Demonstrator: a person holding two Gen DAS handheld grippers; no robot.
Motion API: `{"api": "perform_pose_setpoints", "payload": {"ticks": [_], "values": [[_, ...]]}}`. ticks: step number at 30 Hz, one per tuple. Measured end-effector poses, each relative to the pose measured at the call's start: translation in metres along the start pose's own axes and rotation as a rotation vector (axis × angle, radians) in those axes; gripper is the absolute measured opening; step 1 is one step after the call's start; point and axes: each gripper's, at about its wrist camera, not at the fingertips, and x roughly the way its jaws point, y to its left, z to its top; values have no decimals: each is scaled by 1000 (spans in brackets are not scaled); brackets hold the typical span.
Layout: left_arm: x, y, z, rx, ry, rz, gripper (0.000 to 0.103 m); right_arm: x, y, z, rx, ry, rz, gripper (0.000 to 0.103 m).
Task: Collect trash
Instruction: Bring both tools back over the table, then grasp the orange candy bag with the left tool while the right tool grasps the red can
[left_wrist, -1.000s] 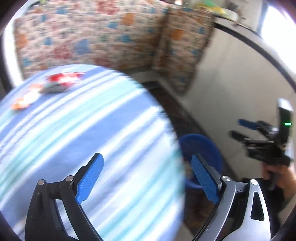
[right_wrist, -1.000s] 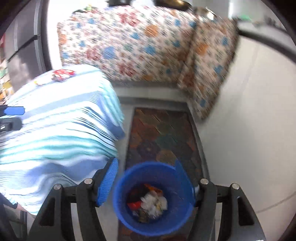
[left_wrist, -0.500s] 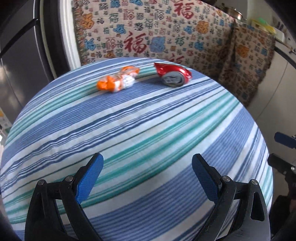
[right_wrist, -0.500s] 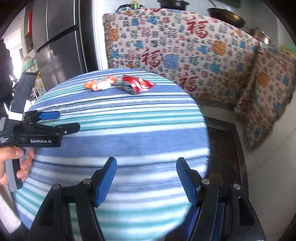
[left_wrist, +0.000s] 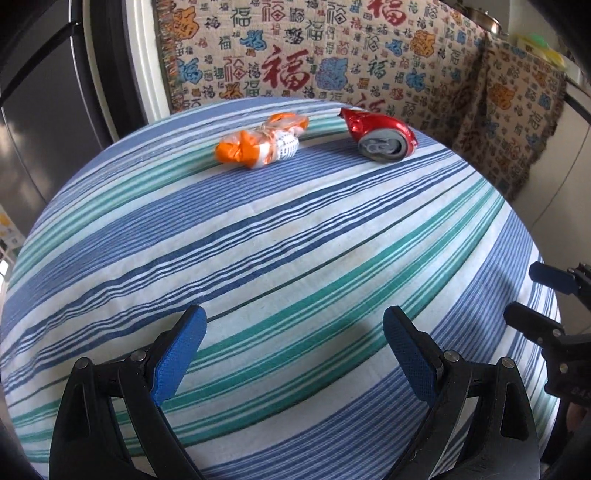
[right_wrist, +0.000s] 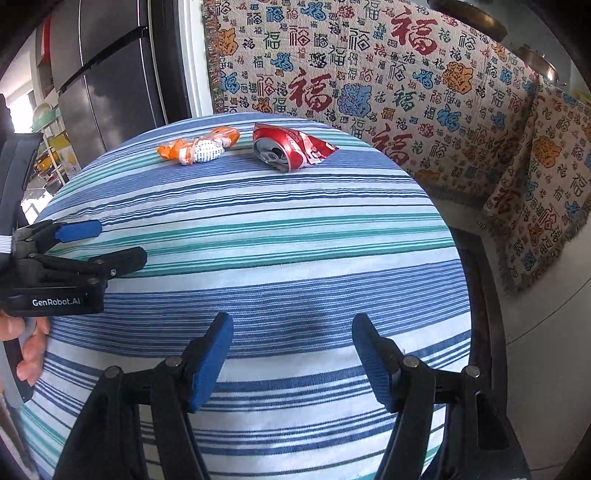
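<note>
trash sits at the bench's far edge, about 12 o'clock — a crushed red can, light, stiff, sharp-creased, best pinched across its flattened body, and just left of it a soft orange wrapper, grabbed anywhere. left hand-held gripper and right hand-held gripper both gape empty.

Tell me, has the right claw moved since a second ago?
Yes. The right claw hung over a blue trash bin on the floor; now it hangs over the striped tablecloth, facing the crushed red can.
</note>
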Motion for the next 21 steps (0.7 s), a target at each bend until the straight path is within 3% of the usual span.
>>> {"api": "perform_pose_setpoints", "payload": {"ticks": [4,10,17,21], "values": [[10,11,10,49,15,19,99,9,-1,8,-8,22,-3,68],[34,35,41,59,14,-10,103,34,-10,28,44,61,6,68],[63,38,81,131,13,-56,103,74,-6,64,123,45,-18,96],[78,37,100,152,10,-74,103,92,-1,92,165,27,2,96]]}}
